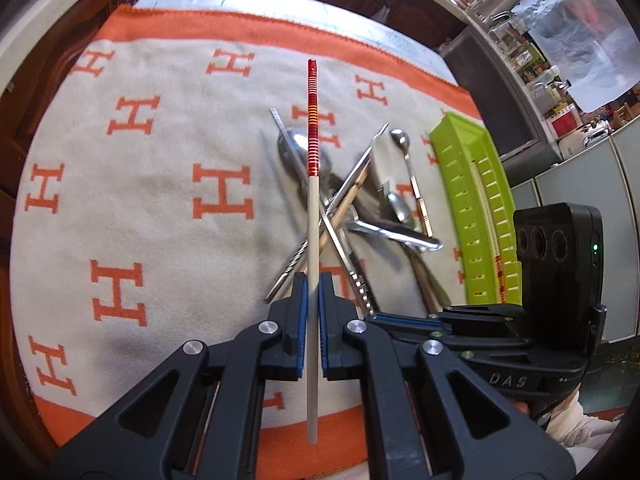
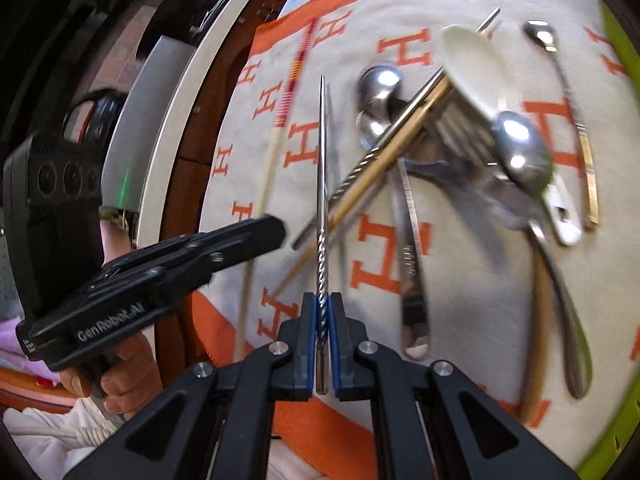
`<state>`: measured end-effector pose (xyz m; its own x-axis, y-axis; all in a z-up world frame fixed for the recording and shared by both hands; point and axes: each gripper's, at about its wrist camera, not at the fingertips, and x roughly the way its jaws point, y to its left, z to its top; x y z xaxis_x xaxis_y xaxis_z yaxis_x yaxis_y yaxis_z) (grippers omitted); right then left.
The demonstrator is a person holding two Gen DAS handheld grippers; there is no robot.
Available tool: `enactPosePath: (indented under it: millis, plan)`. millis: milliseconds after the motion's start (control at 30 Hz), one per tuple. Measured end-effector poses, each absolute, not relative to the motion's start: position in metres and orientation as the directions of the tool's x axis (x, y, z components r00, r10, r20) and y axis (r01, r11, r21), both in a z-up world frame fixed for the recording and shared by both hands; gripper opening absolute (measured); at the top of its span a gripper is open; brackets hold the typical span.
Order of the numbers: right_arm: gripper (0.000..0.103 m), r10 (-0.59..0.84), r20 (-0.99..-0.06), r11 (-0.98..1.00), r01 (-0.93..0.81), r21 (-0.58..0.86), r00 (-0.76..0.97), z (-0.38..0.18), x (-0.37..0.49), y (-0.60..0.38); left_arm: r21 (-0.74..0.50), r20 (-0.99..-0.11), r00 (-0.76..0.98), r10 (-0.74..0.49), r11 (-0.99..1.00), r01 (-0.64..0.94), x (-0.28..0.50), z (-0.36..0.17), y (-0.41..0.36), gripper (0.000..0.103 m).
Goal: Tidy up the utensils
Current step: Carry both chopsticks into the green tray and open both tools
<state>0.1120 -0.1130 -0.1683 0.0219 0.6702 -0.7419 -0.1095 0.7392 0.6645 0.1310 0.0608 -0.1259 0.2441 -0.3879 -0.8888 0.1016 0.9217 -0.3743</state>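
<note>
The left gripper (image 1: 313,280) clamps a red-tipped chopstick (image 1: 312,184) above the cloth (image 1: 140,160). The utensil pile (image 1: 360,200) lies mid-cloth, the green tray (image 1: 472,208) beside it. The right gripper (image 2: 322,300) pinches a twisted metal chopstick (image 2: 322,184).

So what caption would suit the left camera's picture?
Left tongs shut on a red-tipped chopstick above a utensil pile.

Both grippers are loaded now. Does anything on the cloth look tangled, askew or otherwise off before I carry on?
Yes. The remaining utensils lie criss-crossed in a heap on the cloth, spoons and chopsticks overlapping. The green tray holds one chopstick only. Each gripper holds an unmatched stick: left gripper a red-tipped chopstick, right gripper a twisted metal one.
</note>
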Motion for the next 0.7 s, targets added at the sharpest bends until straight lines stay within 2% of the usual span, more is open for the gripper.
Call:
enactPosePath:
  millis: [333,500,700]
  plan:
    - [0.005,0.657,-0.726,0.75,-0.075,0.657,0.202,-0.125,0.105,-0.163,-0.395,-0.856,0.277,-0.436,0.898,0.192,0.139,-0.078,-0.003,0.003]
    - [0.005,0.547,-0.763,0.816,-0.014,0.579,0.344,-0.099,0.091,-0.219,-0.407,-0.838,0.27,-0.474,0.873,0.269,0.147,-0.064,-0.071,0.003]
    - [0.005,0.35,-0.832,0.9,0.093,0.426,0.43,-0.09,0.073,-0.28,-0.429,-0.844,0.219,-0.49,0.861,0.275,0.161,-0.082,-0.147,0.003]
